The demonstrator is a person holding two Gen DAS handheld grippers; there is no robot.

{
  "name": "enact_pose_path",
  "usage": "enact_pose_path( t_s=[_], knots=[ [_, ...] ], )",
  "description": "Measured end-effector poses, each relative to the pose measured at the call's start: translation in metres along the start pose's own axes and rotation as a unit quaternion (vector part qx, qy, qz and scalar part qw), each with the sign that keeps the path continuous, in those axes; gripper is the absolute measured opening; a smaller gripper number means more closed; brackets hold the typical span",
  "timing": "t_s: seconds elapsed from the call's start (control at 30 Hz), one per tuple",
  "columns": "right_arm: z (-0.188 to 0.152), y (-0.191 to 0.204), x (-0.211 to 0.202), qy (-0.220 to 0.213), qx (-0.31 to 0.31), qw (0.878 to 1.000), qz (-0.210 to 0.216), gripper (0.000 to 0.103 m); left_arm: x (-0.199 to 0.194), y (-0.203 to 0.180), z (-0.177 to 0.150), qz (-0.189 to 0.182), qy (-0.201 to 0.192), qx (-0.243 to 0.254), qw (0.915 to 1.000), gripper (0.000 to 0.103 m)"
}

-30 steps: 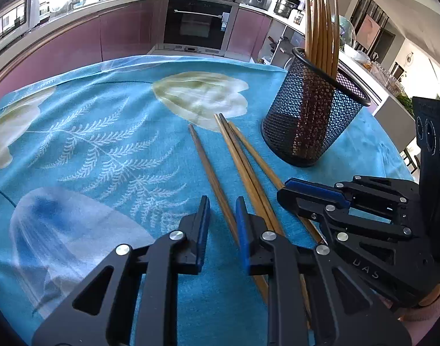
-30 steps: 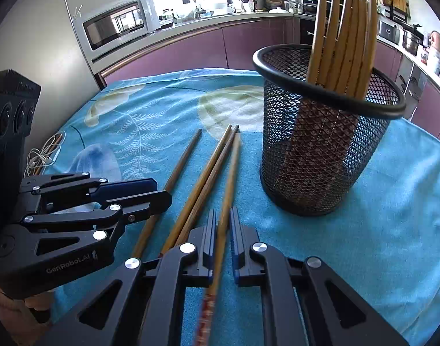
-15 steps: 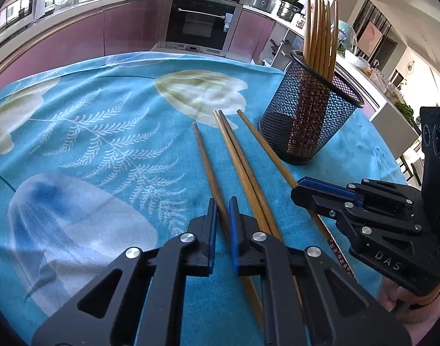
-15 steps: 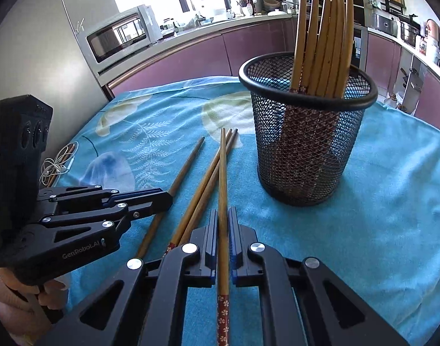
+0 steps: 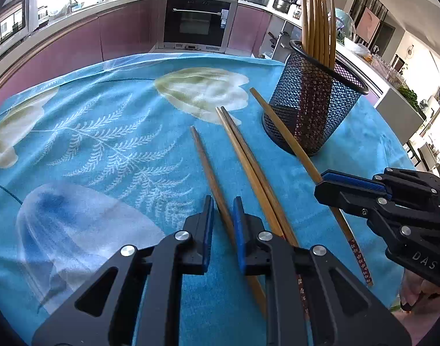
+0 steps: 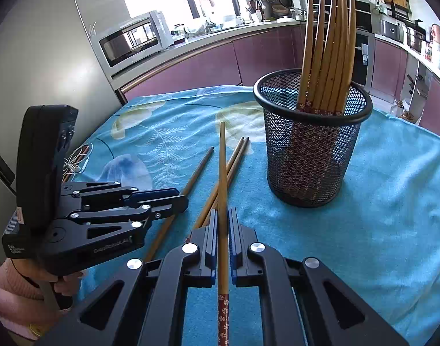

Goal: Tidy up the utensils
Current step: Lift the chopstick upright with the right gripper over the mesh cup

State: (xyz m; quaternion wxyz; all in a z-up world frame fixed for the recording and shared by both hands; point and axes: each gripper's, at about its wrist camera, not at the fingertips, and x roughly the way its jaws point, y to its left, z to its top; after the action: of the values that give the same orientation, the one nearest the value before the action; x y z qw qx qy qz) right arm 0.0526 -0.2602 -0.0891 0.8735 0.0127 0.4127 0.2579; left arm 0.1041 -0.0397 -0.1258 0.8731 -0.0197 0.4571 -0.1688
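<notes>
A black mesh holder stands on the blue cloth with several wooden chopsticks upright in it. My right gripper is shut on one chopstick and holds it raised, tip pointing forward left of the holder; it also shows in the left wrist view. My left gripper is slightly open, its fingers either side of a single chopstick lying on the cloth. A pair of chopsticks lies just right of it.
The table carries a blue flower-print cloth. A white cable lies at the cloth's left edge. Kitchen counters, an oven and a microwave stand beyond the table.
My right gripper has lifted its chopstick off the cloth and raised it. My left gripper closed around the single chopstick half a second ago and has since opened slightly.
</notes>
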Motion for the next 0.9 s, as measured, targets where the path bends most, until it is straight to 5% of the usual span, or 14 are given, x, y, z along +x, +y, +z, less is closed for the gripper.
enact_pose_path(
  t_s=[0.33, 0.9],
  knots=[
    [0.005, 0.003, -0.020, -0.022, -0.010, 1.000, 0.013, 0.006, -0.006, 0.000, 0.001, -0.002, -0.010, -0.014, 0.9999, 0.009],
    [0.031, -0.016, -0.076, -0.102, 0.005, 0.994, 0.027, 0.006, -0.086, -0.004, 0.030, -0.122, -0.085, -0.010, 0.9888, 0.007]
  ],
)
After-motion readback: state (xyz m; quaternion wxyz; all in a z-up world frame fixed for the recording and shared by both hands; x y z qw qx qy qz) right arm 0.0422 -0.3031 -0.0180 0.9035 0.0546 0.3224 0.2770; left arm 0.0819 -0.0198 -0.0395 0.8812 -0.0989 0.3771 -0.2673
